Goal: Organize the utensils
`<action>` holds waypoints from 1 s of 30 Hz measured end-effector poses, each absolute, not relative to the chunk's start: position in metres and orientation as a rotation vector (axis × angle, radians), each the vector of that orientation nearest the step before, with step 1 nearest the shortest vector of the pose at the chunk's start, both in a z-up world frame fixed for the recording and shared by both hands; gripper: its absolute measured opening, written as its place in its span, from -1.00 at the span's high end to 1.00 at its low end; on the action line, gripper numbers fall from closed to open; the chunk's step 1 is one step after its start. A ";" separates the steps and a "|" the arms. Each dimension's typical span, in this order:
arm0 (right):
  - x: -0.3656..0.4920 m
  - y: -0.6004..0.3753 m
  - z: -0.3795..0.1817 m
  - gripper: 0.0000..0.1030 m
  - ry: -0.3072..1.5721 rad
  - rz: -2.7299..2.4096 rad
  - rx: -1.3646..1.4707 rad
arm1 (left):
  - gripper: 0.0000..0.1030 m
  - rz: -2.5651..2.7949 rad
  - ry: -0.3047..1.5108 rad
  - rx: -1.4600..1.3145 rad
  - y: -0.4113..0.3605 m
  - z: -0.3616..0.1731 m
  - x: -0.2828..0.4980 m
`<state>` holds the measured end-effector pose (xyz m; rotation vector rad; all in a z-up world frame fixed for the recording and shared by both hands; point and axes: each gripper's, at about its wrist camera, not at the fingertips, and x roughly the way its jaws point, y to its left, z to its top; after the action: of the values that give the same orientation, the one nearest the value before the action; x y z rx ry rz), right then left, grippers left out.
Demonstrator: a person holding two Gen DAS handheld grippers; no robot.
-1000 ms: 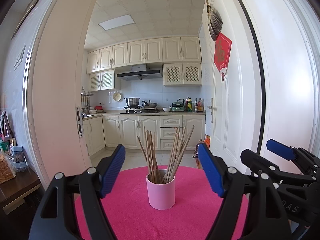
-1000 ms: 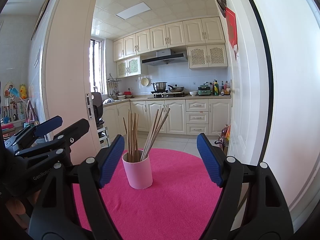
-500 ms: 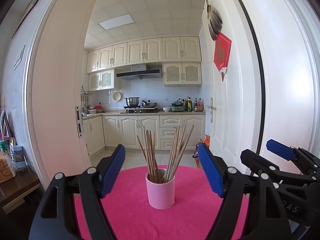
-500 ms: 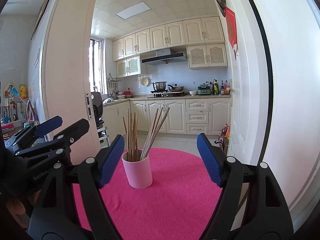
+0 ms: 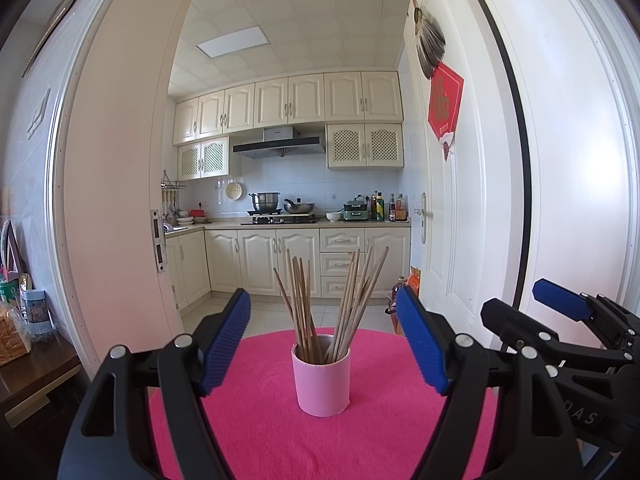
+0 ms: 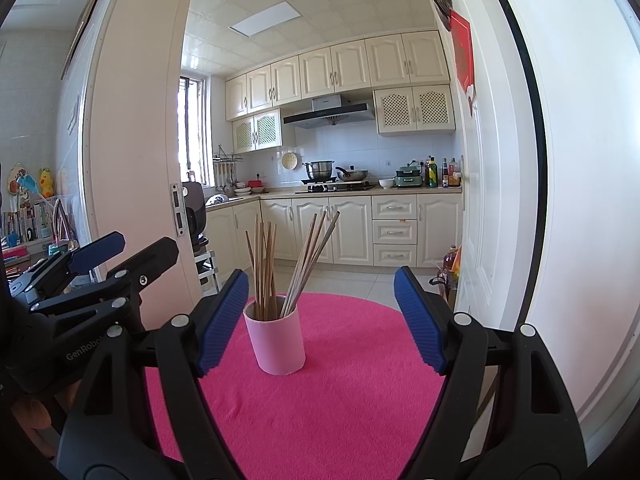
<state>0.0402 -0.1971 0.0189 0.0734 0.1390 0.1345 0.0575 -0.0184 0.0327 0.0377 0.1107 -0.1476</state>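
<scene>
All the chopsticks (image 5: 320, 300) stood in the pink cup (image 5: 321, 380) on the pink cloth (image 5: 260, 420), both the left gripper (image 5: 324, 344) and the right gripper (image 6: 320, 320) spread wide and empty, which fitted sorting finished or still ahead.

A: Where's the pink cup (image 5: 321, 380)?
B: Upright on the round pink table (image 5: 256, 432), wooden chopsticks (image 5: 332, 304) fanned inside it.
A: And the left gripper (image 5: 326, 344)?
B: Short of the cup, fingers spread wide, holding nothing. The right gripper (image 5: 532, 304) is right of the cup, also parted.
</scene>
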 end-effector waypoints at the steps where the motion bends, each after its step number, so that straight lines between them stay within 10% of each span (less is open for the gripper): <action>1: 0.040 -0.197 0.019 -0.45 0.139 0.135 0.073 | -0.44 -0.148 0.110 0.037 -0.019 0.033 0.058; 30: 0.043 -0.197 0.016 -0.47 0.148 0.136 0.073 | -0.44 -0.145 0.119 0.041 -0.014 0.029 0.059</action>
<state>0.0431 -0.1969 0.0164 0.0731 0.1476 0.1359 0.0594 -0.0141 0.0289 0.0405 0.1186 -0.1452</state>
